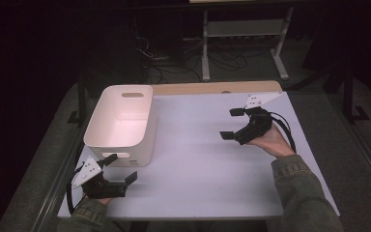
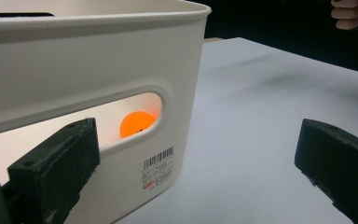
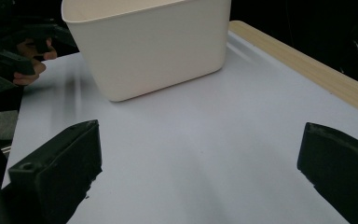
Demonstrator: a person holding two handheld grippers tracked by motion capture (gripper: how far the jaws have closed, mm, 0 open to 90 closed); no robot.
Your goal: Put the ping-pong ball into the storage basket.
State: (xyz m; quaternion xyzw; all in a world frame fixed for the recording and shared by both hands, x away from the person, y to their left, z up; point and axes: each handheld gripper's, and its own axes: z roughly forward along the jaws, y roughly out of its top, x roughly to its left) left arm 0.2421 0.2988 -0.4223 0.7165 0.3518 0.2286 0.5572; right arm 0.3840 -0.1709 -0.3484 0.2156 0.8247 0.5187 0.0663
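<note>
With jaws wide and empty, the left gripper faces the bin whose handle slot shows an orange ball just ahead, while the right gripper, equally spread, waits empty above bare worktop.

Both grippers, left and right, are black, with blocky, scuffed jaws. Each carries a grey three-cornered plate dotted with small holes and trails a black cable. The person's sleeves are olive green.
</note>
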